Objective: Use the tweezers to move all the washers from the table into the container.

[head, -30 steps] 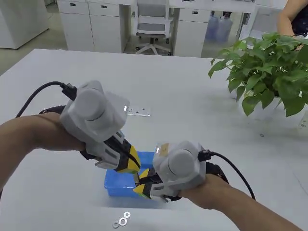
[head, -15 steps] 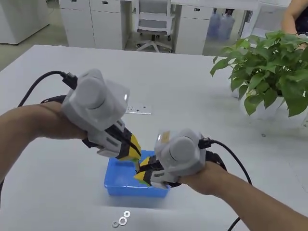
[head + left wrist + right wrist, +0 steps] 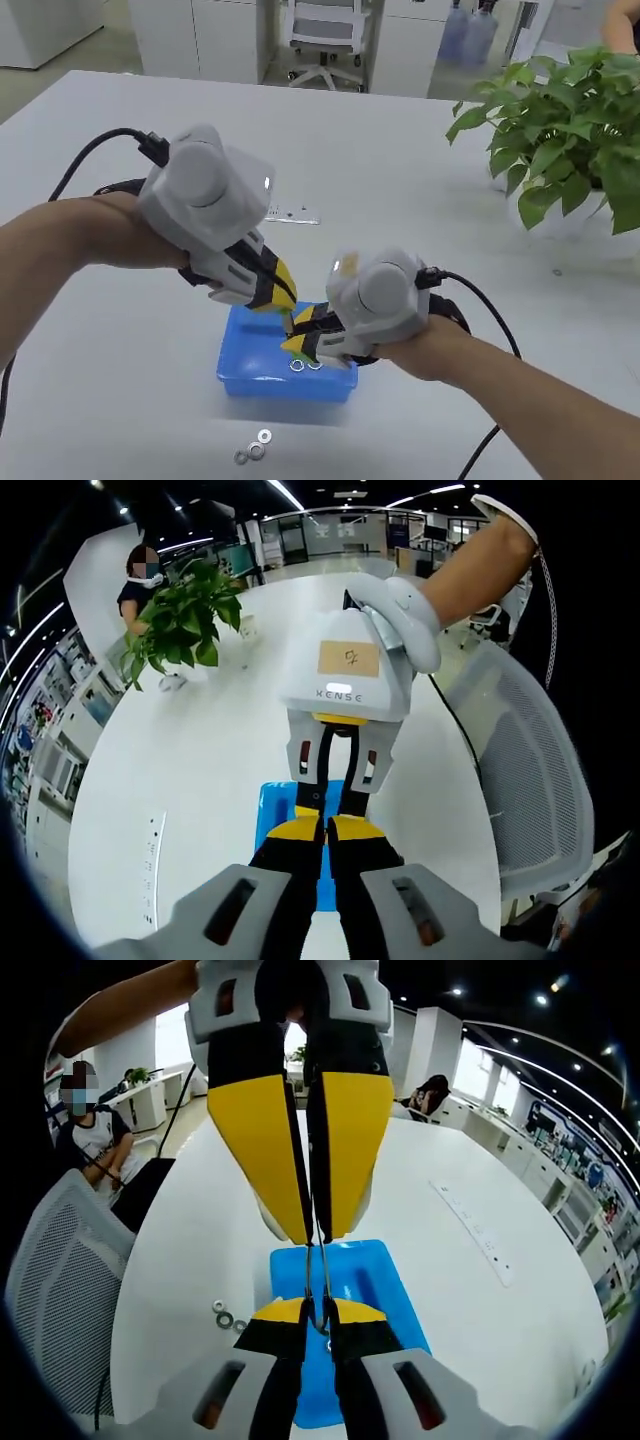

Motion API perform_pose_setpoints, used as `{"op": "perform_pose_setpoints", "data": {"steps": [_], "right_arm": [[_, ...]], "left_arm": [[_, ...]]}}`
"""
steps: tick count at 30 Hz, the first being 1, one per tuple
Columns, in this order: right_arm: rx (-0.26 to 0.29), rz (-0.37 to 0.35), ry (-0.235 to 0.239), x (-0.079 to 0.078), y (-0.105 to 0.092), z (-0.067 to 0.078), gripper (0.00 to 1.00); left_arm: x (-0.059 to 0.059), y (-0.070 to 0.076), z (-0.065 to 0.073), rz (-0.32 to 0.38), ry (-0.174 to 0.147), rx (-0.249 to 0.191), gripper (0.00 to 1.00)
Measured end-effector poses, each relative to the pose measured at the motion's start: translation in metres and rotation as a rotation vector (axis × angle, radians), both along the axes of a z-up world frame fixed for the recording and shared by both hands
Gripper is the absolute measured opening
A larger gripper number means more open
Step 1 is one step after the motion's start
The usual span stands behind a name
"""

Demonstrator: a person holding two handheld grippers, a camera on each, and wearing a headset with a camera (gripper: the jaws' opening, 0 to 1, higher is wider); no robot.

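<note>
While three washers (image 3: 254, 450) lie loose on the table (image 3: 120, 420), two more rest in the blue container (image 3: 260, 386) just behind. Above it the left tool (image 3: 280, 296) clamps the tweezers (image 3: 310, 1280) (thin metal prongs), and the right tool (image 3: 294, 346) sits almost closed around their tips; a plant (image 3: 560, 150) stands beyond.

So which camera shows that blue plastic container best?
The right gripper view: the blue plastic container lies nearly whole below, crossed by gripper jaws. The head view gives its front wall and two small metal washers inside; the left gripper view, a blue strip behind the jaws.
</note>
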State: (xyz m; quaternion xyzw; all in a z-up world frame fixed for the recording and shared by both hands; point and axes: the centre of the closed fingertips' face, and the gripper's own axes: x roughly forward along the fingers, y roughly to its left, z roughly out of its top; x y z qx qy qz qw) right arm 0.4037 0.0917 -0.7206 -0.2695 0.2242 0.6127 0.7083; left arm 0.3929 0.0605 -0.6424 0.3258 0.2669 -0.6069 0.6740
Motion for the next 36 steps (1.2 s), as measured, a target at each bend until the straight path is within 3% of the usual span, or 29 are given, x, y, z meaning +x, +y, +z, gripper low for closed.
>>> {"op": "perform_pose_setpoints", "data": {"steps": [14,36], "right_arm": [[-0.015,0.007,0.041,0.012,0.005,-0.022,0.11],[-0.059,0.024,0.104,0.017,0.006,-0.057,0.11]], "left_arm": [[0.015,0.003,-0.023,0.012,0.029,0.018,0.06],[0.024,0.006,-0.055,0.021,0.081,0.025,0.06]]}}
